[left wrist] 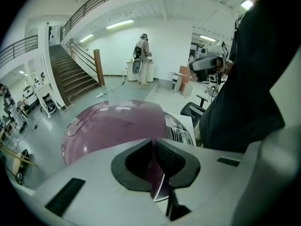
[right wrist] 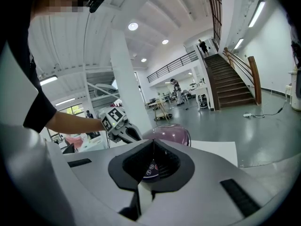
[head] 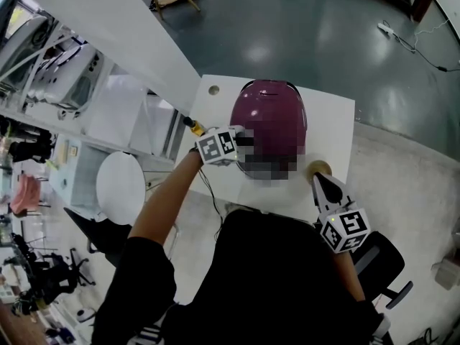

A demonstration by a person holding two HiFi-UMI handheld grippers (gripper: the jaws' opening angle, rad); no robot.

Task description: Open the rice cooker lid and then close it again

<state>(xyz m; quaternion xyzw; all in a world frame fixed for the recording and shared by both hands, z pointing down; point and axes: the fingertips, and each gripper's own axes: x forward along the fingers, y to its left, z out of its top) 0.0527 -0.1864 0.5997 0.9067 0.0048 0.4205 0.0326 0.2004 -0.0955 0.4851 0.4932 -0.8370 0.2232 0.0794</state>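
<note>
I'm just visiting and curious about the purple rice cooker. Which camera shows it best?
The left gripper view: the rice cooker fills the middle, its button panel in sight. The head view shows it from above on the white table, front blurred. The right gripper view shows only its top.

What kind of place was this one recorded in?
Probably a large open lab or office hall: a wide staircase climbs to a railed mezzanine, the grey floor is polished, and an office chair stands near the white table.

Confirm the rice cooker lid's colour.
The lid is glossy plum purple, clearest in the left gripper view.
</note>
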